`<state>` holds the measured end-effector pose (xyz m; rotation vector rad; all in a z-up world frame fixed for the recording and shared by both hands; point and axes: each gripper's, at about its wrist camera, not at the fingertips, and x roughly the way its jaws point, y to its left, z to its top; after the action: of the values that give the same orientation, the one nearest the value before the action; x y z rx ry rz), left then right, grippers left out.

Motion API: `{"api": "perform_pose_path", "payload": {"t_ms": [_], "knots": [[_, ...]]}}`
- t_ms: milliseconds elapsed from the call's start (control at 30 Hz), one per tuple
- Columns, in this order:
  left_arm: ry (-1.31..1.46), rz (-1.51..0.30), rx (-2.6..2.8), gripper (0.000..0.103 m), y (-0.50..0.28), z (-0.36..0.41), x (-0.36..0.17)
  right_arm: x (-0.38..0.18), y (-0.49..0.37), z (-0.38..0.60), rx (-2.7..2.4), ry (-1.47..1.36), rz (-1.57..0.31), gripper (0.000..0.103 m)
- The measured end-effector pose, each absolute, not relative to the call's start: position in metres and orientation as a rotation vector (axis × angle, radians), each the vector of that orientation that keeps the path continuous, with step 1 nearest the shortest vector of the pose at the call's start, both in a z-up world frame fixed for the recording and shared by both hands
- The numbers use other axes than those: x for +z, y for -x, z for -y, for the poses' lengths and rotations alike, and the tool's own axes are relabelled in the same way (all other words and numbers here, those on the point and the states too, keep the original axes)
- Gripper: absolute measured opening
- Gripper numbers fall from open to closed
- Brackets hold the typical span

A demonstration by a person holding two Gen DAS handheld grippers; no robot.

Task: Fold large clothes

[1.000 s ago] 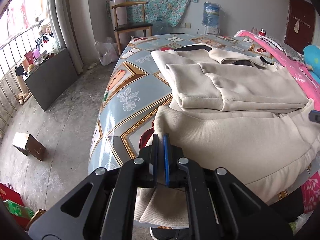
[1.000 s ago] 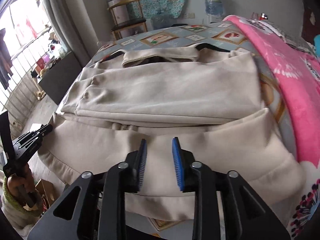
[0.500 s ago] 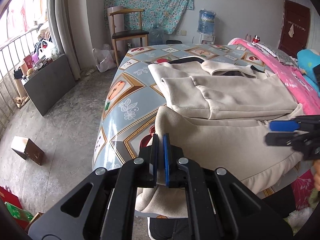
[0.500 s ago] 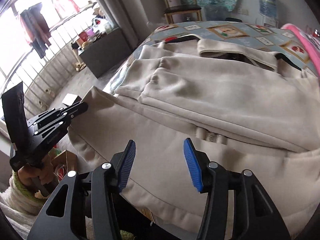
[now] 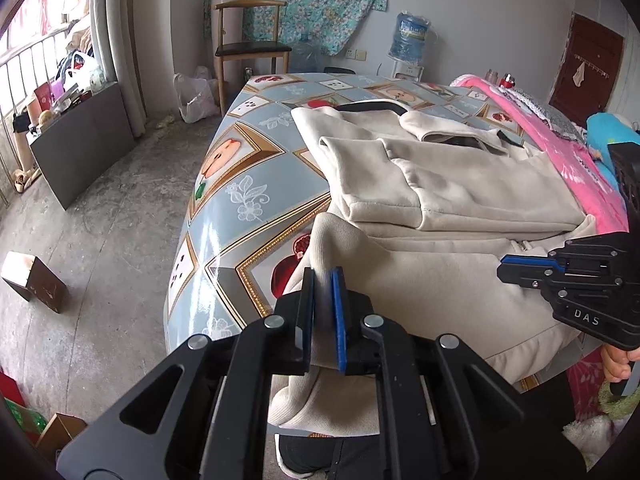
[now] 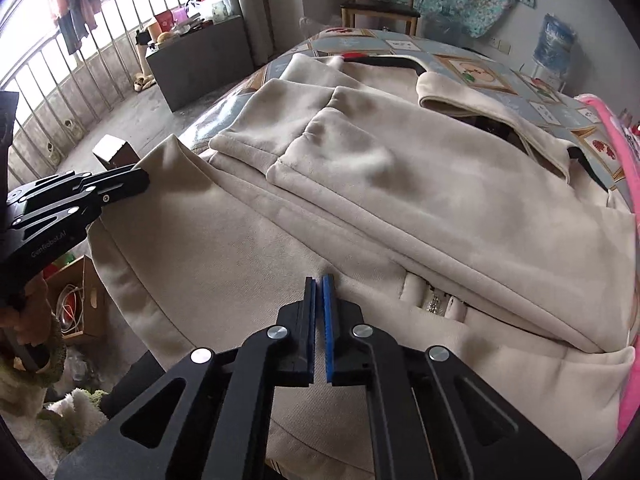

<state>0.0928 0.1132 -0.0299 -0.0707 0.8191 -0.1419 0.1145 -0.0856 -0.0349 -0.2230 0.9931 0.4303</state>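
Observation:
A large beige coat [image 5: 440,300] lies on the patterned table [image 5: 240,184], its upper part folded over into a thick layer [image 5: 460,184]. My left gripper [image 5: 322,276] is clamped on the coat's near-left hem corner, which hangs over the table edge; its jaws are opening slightly with the cloth still between the pads. In the right wrist view this gripper [image 6: 132,182] holds that corner raised at the left. My right gripper [image 6: 319,280] is shut, pinching the coat [image 6: 240,264] near the middle, just below the folded layer. From the left wrist view it [image 5: 502,270] reaches in from the right.
A pink blanket [image 5: 576,160] covers the table's right side. A wooden chair [image 5: 250,48] and a water bottle [image 5: 412,36] stand beyond the table. A dark cabinet [image 5: 80,148] and a brown box [image 5: 34,280] sit on the concrete floor at left, by the railing [image 6: 60,92].
My right gripper swept leftward across the coat, opened wider, then shut on the cloth near the middle. My left gripper stayed on the hem corner.

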Motion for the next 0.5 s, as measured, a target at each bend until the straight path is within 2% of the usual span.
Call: {"api": "perform_pose_path", "payload": {"t_ms": [167,333,500], "knots": [[0.069,-0.747,-0.133,0.011,-0.087,-0.117,-0.015,-0.010,-0.115,0.084,0.360,0.237,-0.901,0.003],[0.077,-0.681,-0.176,0.012,-0.083,-0.113,0.004,-0.035,-0.129,0.080,0.345,0.263,-0.954,0.003],[0.043,-0.807,-0.352,0.012,-0.098,-0.065,-0.016,-0.049,-0.136,0.082,0.343,0.227,-0.968,0.003]]}}
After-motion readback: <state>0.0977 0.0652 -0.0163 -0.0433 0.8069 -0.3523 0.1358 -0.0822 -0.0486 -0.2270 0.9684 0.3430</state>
